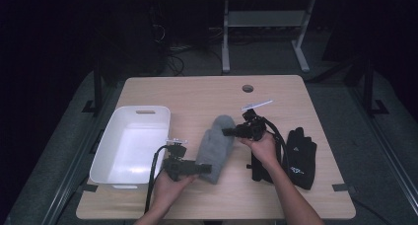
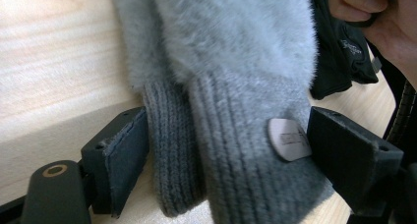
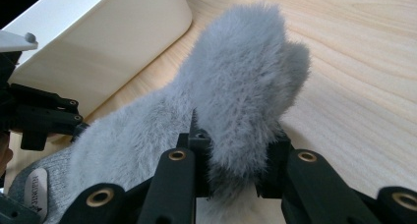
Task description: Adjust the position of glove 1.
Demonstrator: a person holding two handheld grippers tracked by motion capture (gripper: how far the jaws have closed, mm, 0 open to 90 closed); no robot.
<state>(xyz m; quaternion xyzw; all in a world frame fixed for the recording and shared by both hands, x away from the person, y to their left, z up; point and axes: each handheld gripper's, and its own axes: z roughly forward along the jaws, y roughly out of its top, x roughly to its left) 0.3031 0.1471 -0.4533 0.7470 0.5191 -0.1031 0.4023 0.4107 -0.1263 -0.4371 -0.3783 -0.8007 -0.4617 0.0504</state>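
High view: fuzzy grey knitted mitten (image 1: pixel 217 147) lies mid-table on pale wooden table (image 1: pixel 197 94). Left gripper (image 1: pixel 203 168) jaws straddle ribbed cuff (image 2: pixel 236 150), part open. Right gripper (image 1: pixel 227 132) pinches mitten's furry edge.

The printed lettering on the small pale oval tag (image 2: pixel 289 138) sewn to the fluffy grey knitted mitten (image 2: pixel 231 86) is blurring past reading. The person's right hand (image 1: pixel 263 148) is covering part of the flat black fabric gloves (image 1: pixel 296 156). The picture's edge is cropping the mitten's ribbed cuff (image 2: pixel 236 184).
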